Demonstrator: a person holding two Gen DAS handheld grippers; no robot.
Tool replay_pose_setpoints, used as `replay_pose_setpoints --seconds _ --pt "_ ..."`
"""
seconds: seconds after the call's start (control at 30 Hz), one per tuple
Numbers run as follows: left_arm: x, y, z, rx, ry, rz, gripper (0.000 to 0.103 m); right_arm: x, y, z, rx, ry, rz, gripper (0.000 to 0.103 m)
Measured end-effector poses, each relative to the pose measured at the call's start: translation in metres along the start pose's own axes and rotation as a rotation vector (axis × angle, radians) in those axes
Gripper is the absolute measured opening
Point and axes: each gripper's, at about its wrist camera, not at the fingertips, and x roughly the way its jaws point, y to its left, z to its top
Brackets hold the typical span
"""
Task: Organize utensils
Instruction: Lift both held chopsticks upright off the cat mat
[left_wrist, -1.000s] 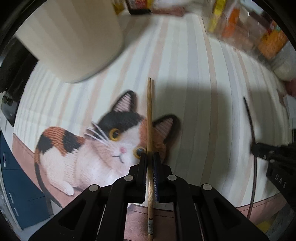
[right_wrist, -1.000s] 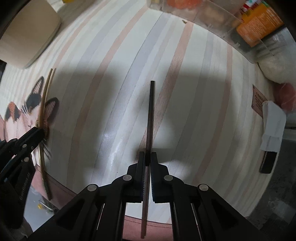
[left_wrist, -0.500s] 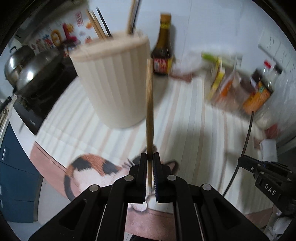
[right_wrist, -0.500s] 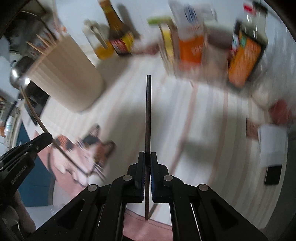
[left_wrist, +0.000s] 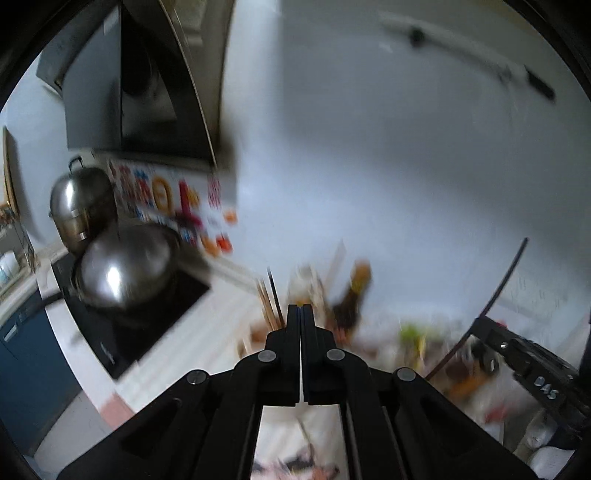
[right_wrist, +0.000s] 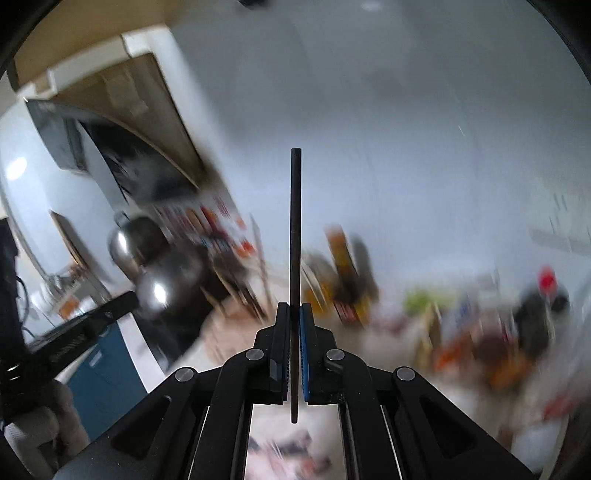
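Your counter, seen through heavy motion blur

You are looking at a white countertop with faint stripes. A black cooktop sits on its left part and carries a shiny steel pot, with a taller steel pot just behind it. Further right, against the wall, you have a dark bottle and a smeared row of colourful packages, too blurred for you to tell apart.
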Motion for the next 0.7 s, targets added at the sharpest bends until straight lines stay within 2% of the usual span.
replay_pose_setpoints --seconds 0.13,0.2,0.27,0.33,0.4,0.47,0.5,0.63,0.7 --pt "0.016 0.022 0.037 -0.028 -0.028 0.034 0.0 0.022 0.031 0.046 -0.049 -0.041 0.019 0.005" --pt "0.022 0.034 0.04 -0.033 -0.012 0.047 0.0 0.035 0.04 0.054 -0.063 -0.03 0.024 0.005" --pt "0.024 0.045 0.028 -0.044 0.019 0.056 0.003 0.041 0.04 0.053 -0.063 -0.011 0.025 0.005" --pt "0.027 0.051 0.007 -0.047 0.088 0.059 0.006 0.042 0.029 0.038 -0.049 0.04 0.033 0.005" --pt "0.033 0.054 -0.03 -0.041 0.183 0.086 0.016 0.037 0.015 0.019 -0.04 0.101 0.03 0.005" --pt "0.04 0.054 -0.07 -0.04 0.258 0.095 0.065 0.035 -0.004 -0.011 -0.021 0.182 0.029 0.005" --pt "0.044 0.053 -0.09 -0.04 0.292 0.093 0.07 0.033 -0.015 -0.029 0.003 0.235 0.032 0.005" --pt "0.084 0.044 -0.172 -0.058 0.498 0.065 0.07 0.031 -0.057 -0.098 0.1 0.429 0.013 0.005" --pt "0.101 0.033 -0.201 -0.039 0.563 0.054 0.07 0.03 -0.076 -0.129 0.144 0.506 -0.011 0.005"
